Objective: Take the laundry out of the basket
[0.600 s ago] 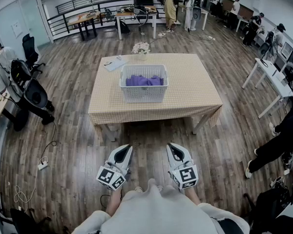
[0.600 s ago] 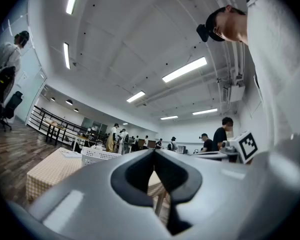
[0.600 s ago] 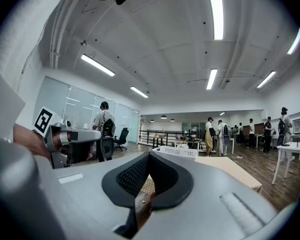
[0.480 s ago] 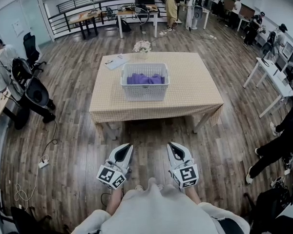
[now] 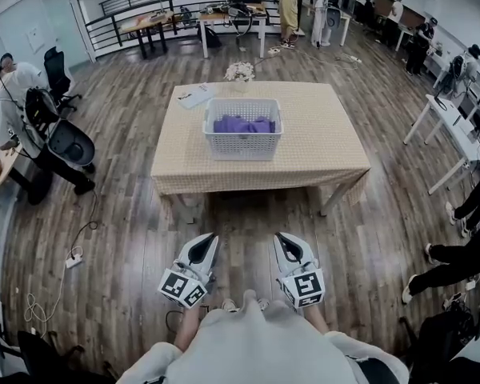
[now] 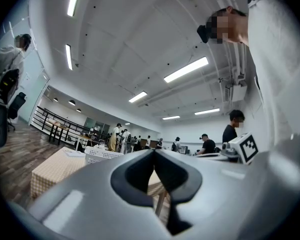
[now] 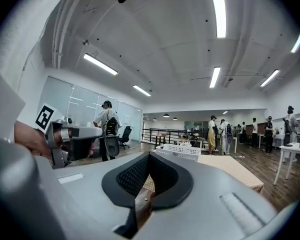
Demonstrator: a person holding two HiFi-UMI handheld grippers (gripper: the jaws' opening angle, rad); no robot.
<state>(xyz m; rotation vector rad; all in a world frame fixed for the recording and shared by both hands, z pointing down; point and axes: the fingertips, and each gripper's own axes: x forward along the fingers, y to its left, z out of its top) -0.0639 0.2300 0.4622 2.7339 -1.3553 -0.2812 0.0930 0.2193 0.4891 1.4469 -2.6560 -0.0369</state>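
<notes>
A white slatted laundry basket (image 5: 242,145) stands in the middle of a table (image 5: 320,146) with a checked cloth. Purple laundry (image 5: 244,125) lies inside it. Both grippers are held low and close to the person's body, well short of the table, pointing toward it. The left gripper (image 5: 210,236) has its jaws together with nothing between them, and so does the right gripper (image 5: 278,237). From the left gripper (image 6: 154,151) the basket (image 6: 102,155) shows far off; from the right gripper (image 7: 149,155) the basket (image 7: 177,151) also shows small and distant.
A bunch of flowers (image 5: 240,72) and a paper (image 5: 194,96) lie on the table behind the basket. Wooden floor separates the person from the table. People with dark gear (image 5: 60,138) stand at left, white desks (image 5: 452,138) at right, a power strip (image 5: 72,258) on the floor.
The head view has shifted slightly, so the table and basket sit a little higher and further right in the picture. Both grippers keep their place and stay shut.
</notes>
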